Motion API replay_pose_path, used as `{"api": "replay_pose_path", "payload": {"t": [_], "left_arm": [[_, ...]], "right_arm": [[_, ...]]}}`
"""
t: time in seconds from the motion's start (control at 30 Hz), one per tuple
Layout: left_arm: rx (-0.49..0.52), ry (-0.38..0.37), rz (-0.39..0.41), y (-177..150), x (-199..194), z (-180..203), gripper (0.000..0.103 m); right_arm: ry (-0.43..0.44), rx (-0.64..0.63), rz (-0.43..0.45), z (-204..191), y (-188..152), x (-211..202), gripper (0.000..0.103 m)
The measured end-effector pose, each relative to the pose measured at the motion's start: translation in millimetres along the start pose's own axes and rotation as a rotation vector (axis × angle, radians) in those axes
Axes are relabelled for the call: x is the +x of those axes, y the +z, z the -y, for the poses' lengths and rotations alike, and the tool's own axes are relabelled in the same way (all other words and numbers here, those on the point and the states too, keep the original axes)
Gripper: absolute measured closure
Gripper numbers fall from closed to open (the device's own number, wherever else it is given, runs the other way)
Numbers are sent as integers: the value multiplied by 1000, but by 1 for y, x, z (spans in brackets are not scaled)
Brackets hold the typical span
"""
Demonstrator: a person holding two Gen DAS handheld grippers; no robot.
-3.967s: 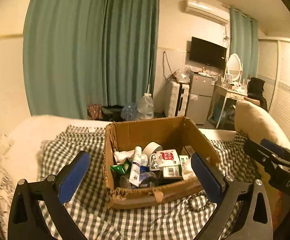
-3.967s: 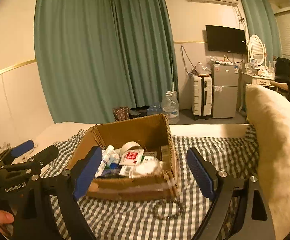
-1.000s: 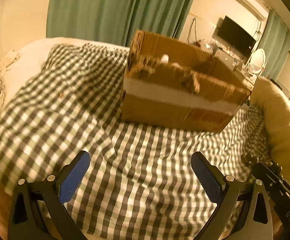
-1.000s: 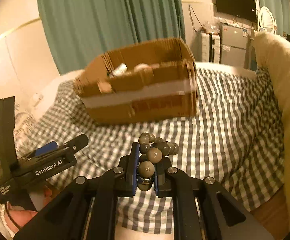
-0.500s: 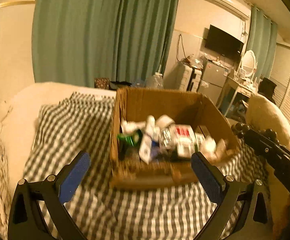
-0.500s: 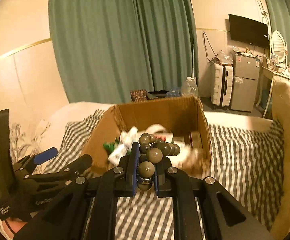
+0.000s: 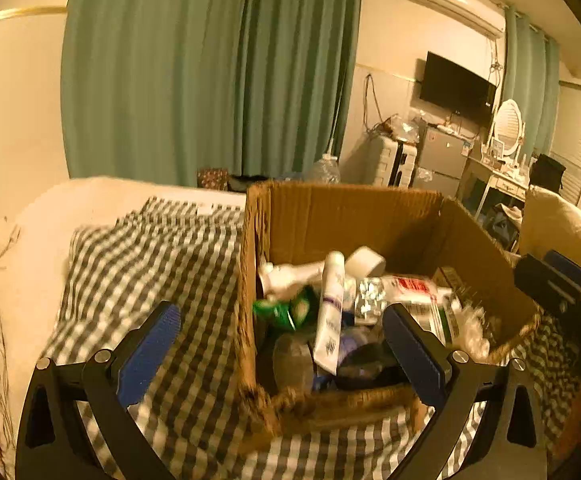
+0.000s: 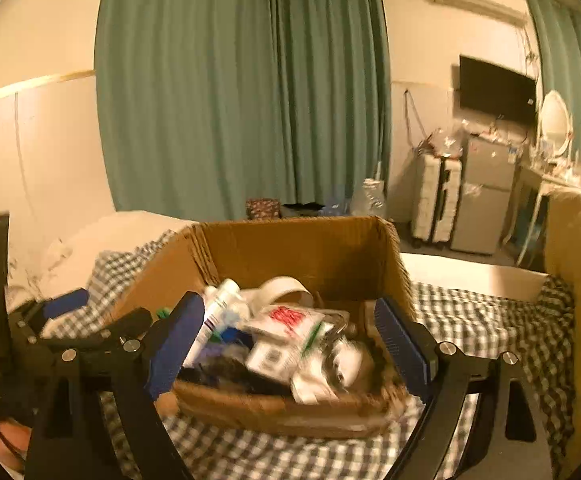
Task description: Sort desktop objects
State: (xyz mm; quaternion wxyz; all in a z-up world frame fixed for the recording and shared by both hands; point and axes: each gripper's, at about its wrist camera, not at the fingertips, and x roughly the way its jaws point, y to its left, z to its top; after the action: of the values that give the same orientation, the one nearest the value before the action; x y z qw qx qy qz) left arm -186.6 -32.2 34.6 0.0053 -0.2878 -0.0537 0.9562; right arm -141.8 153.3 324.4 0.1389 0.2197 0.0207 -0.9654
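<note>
Both tools empty, pads apart. Right tool [image 8: 288, 344] hovers over the cardboard box [image 8: 298, 252] on the checked bedspread [image 7: 178, 248], likely for a drop-in. Left tool [image 7: 280, 354] straddles the box's near-left corner. White tube [image 7: 330, 312] lies in the box, cap toward the far wall.
</note>
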Motion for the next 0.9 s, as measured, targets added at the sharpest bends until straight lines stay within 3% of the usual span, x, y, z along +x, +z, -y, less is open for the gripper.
{"api": "replay_pose_path", "payload": {"t": [0.3,0.5,0.9], "left_arm": [[55,-1,23,-21,-30,24,0],[-6,-51,-9,-32,-31,21,0],[10,-52,15,-31,-23,20,0]], "right_arm": [[-40,108,-39,22,-39,-30,12],[-67,148,-40,26,-51,-36,11],[-108,112,-70,21,-57,-28,7]]}}
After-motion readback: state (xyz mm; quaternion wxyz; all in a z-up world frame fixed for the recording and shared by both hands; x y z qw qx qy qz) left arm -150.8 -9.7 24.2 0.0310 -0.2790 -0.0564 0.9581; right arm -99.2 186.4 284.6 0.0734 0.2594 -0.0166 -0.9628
